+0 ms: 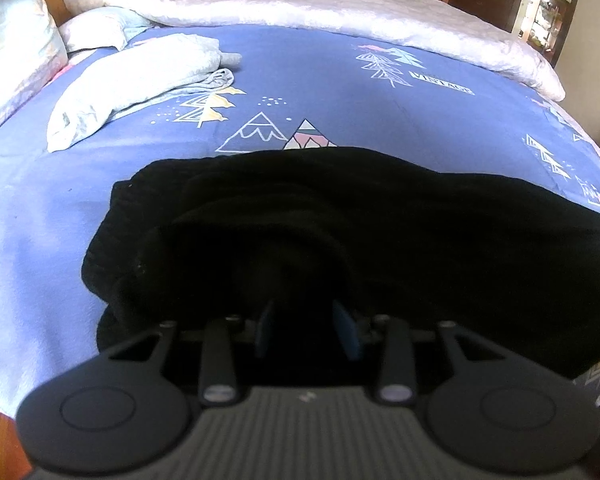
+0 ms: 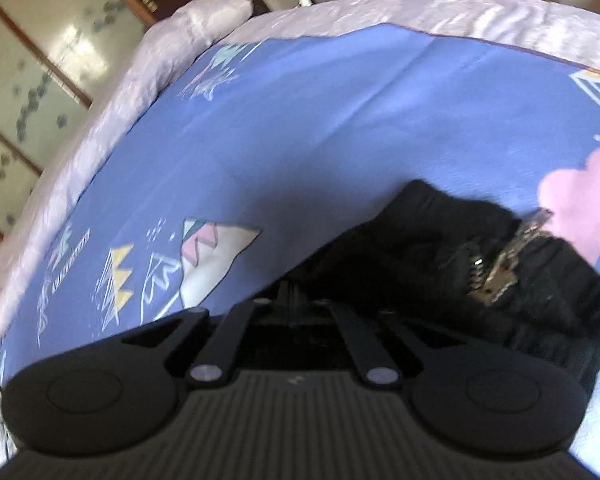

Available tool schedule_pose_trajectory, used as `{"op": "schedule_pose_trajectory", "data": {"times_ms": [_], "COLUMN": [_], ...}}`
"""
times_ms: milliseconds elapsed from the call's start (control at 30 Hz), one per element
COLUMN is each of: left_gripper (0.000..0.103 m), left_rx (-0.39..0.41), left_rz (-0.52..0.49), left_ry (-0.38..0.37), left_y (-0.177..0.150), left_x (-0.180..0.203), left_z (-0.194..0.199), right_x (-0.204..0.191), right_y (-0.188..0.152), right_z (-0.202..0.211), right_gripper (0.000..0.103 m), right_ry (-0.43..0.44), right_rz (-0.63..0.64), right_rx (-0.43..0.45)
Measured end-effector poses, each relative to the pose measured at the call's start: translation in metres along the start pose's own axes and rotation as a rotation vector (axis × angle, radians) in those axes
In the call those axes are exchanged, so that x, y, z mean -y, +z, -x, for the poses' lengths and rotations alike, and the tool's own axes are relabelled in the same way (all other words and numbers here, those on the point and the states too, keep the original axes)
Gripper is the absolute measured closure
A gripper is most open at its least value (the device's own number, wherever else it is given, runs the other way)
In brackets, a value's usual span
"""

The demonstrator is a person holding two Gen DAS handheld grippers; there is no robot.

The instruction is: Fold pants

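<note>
pants (image 1: 340,220) lying bunched on near bed (image 1: 340,80) | left gripper (image 1: 308,330) gaping over cloth, gripping nothing | right gripper (image 2: 300,300) seeming to be pinching fabric, unclear | soft, limp, likely sagging; taking waistband or hem edges

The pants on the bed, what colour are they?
Plain black pants, clearest in the left wrist view.

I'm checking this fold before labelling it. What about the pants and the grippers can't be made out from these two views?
- Left wrist view: the black pants show no seams or legs; the dark cloth swallows detail, and the right edge crops them.
- Left hand-held gripper: blue pads apart, but whether cloth lies between them is lost against the black.
- Right wrist view: the right hand-held gripper fingertips merge with the pants; motion blur hides its state.
- The shiny item on the pants is too blurred to identify.
</note>
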State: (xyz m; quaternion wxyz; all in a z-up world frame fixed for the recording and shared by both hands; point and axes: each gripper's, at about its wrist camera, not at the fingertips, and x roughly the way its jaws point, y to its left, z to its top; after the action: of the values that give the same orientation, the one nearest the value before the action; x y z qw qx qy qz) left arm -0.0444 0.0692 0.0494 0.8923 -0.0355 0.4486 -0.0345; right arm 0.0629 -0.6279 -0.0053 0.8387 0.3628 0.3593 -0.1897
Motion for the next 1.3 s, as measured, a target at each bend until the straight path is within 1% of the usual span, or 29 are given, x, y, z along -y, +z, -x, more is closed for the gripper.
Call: {"op": "schedule_pose_trajectory", "data": {"times_ms": [67,133,167,200,233,300,367,400,467,500,567,633,700,733,767,800,833,867,933,967,1033,1067,1100,1133,1167,1300], "left_gripper": [0.069,0.068,0.067,0.063,0.058,0.055,0.055,0.055,0.057,0.058,0.058,0.059,0.061,0.061,0.061,0.063,0.067,0.067,0.064,0.064,0.063,0.063,0.063,0.062,0.062,0.060], "left_rx": [0.005,0.036,0.066,0.104,0.141,0.178,0.180,0.183,0.199,0.212,0.224,0.217,0.179,0.148,0.099,0.038,-0.003,0.025,0.024,0.028,0.042,0.052,0.069,0.084,0.095,0.118], "left_rz": [0.001,0.025,0.040,0.059,0.085,0.158,0.236,0.274,0.329,0.339,0.320,0.272,0.219,0.200,0.187,0.172,0.150,0.121,0.085,0.078,0.092,0.102,0.111,0.118,0.122,0.114], "left_ry": [-0.009,-0.044,-0.051,-0.047,-0.034,-0.002,0.017,0.005,-0.043,-0.072,-0.126,-0.162,-0.163,-0.147,-0.114,-0.073,-0.040,-0.024,0.000,-0.002,-0.042,-0.062,-0.084,-0.102,-0.117,-0.187], "left_y": [0.000,0.003,0.005,0.007,0.008,0.011,0.010,0.008,0.004,0.003,0.004,0.005,0.004,0.003,-0.003,-0.005,-0.010,-0.014,-0.015,-0.015,-0.012,-0.010,-0.006,-0.002,0.005,0.026], "left_x": [-0.001,-0.010,-0.016,-0.023,-0.034,-0.059,-0.082,-0.092,-0.105,-0.106,-0.099,-0.087,-0.073,-0.066,-0.060,-0.057,-0.055,-0.050,-0.040,-0.037,-0.037,-0.035,-0.034,-0.032,-0.030,-0.012], "left_z": [0.004,0.018,0.027,0.038,0.049,0.065,0.072,0.075,0.078,0.078,0.075,0.067,0.054,0.044,0.036,0.022,0.011,0.013,0.018,0.022,0.032,0.037,0.042,0.047,0.048,0.050], "right_x": [-0.002,-0.003,-0.002,0.000,0.004,0.014,0.029,0.038,0.062,0.071,0.088,0.100,0.103,0.102,0.100,0.099,0.098,0.097,0.100,0.103,0.103,0.104,0.102,0.100,0.097,0.060], "right_y": [-0.001,-0.007,-0.008,-0.008,-0.010,-0.022,-0.032,-0.036,-0.047,-0.053,-0.063,-0.069,-0.068,-0.066,-0.064,-0.061,-0.056,-0.052,-0.044,-0.041,-0.038,-0.035,-0.033,-0.032,-0.031,-0.035], "right_z": [0.003,0.011,0.017,0.027,0.038,0.070,0.095,0.105,0.120,0.125,0.130,0.127,0.120,0.116,0.112,0.108,0.103,0.099,0.089,0.088,0.084,0.084,0.084,0.083,0.085,0.107], "right_gripper": [0.103,0.101,0.093,0.084,0.080,0.059,0.056,0.055,0.054,0.054,0.053,0.052,0.052,0.052,0.052,0.052,0.052,0.049,0.049,0.049,0.049,0.061,0.085,0.085,0.085,0.085], "right_ry": [-0.015,-0.038,-0.042,-0.029,-0.002,0.038,0.058,0.070,0.078,0.080,0.093,0.102,0.120,0.129,0.134,0.136,0.133,0.120,0.100,0.107,0.115,0.118,0.109,0.112,0.130,0.266], "right_rz": [0.017,0.029,0.023,0.018,0.013,-0.005,-0.047,-0.080,-0.174,-0.214,-0.282,-0.345,-0.376,-0.380,-0.381,-0.377,-0.370,-0.363,-0.350,-0.347,-0.362,-0.359,-0.344,-0.328,-0.319,-0.217], "right_rx": [-0.003,-0.004,0.007,0.032,0.062,0.121,0.177,0.191,0.210,0.218,0.226,0.211,0.196,0.193,0.188,0.184,0.180,0.178,0.162,0.167,0.179,0.172,0.160,0.139,0.138,0.171]}}
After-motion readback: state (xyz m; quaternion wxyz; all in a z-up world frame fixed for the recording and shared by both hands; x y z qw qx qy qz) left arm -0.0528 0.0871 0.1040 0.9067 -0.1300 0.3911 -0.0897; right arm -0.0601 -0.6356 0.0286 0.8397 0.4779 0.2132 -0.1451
